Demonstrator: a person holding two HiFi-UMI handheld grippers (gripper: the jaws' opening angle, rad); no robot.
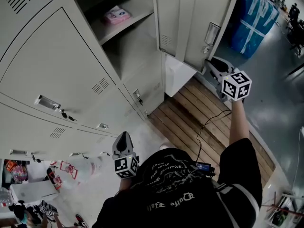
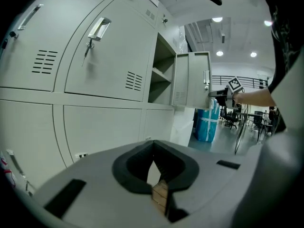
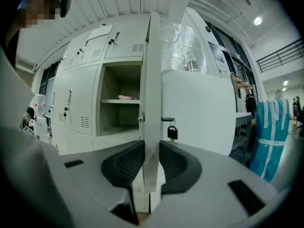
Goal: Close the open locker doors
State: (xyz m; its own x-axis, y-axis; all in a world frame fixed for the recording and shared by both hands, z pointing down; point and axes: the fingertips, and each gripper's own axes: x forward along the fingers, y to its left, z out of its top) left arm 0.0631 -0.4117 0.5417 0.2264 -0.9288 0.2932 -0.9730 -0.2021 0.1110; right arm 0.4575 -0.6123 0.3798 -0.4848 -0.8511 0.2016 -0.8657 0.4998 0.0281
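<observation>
The right tongs (image 3: pixel 151 161) pinch the free edge of the open locker door (image 1: pixel 190 18), which is swung well out from its compartment (image 1: pixel 128 46). A pink packet (image 1: pixel 117 15) lies on the shelf inside, its print too blurred to read. A padlock (image 3: pixel 172 132) hangs at the door's latch. A white unit (image 1: pixel 178 75) stands just behind the door. The left tongs (image 2: pixel 153 152) are pressed together and empty, low beside the closed lockers (image 1: pixel 71 80).

Glossy grey floor (image 1: pixel 275 94), wooden slat platform (image 1: pixel 183 122), blue wrapped bundle (image 1: pixel 251 20), round ceiling lights (image 2: pixel 217 19), perhaps chairs (image 2: pixel 232 118) beyond
</observation>
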